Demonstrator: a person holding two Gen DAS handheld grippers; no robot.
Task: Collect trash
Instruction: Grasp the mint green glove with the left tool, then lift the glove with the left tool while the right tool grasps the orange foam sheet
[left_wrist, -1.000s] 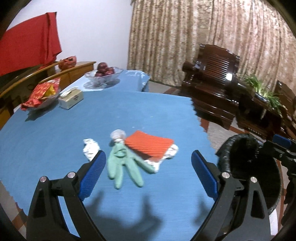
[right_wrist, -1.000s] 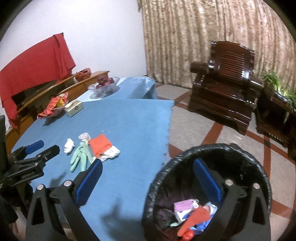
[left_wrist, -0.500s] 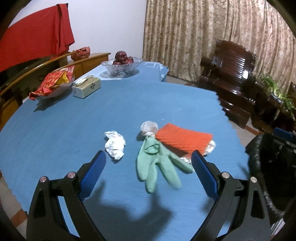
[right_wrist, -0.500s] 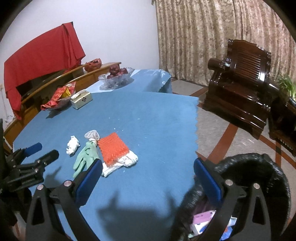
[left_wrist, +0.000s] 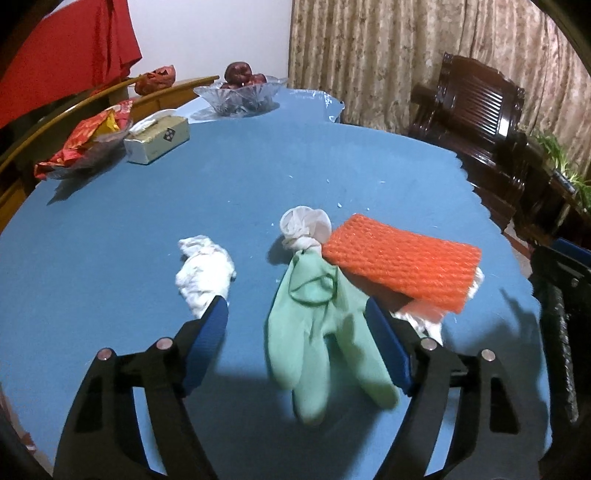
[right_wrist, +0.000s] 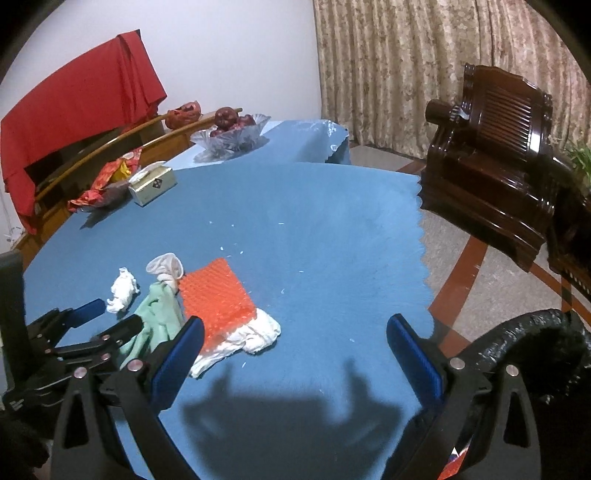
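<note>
The left hand-held gripper (left_wrist: 295, 325) hung low over the round worktop covered in blue cloth (left_wrist: 258, 177), its blue-padded jaws closing with the limp pale-green rubber glove (left_wrist: 317, 332) lying between them; the pads did not yet press on it. The glove lay flat on the cloth, fingers spread toward the camera. Just past its cuff sat a knotted whitish bag or glove scrap (left_wrist: 304, 225), touching it. To the left, a little apart, lay a crumpled white tissue (left_wrist: 203, 273), right by the tip of the left jaw. On the other side a rectangular orange foam-net sleeve (left_wrist: 402, 266) overlapped the glove's edge and rested on a bunch of white crumpled paper (right_wrist: 255, 332).

The right hand-held gripper (right_wrist: 295, 343) stood wide and empty above a bare stretch of the blue cloth — the orange sleeve just beyond its left jaw, the black-bagged round trash bin (right_wrist: 535, 339) beside the worktop edge at the lower right.

At the far side of the worktop stood a cream tissue box (left_wrist: 157, 138), a dish of red-and-yellow wrapped snacks (left_wrist: 88, 144) and a glass bowl of dark red fruit (left_wrist: 240, 92). Beyond were a dark carved wooden armchair (right_wrist: 495, 162), patterned beige curtains (right_wrist: 424, 55) and a red cloth draped over furniture (right_wrist: 81, 103).
</note>
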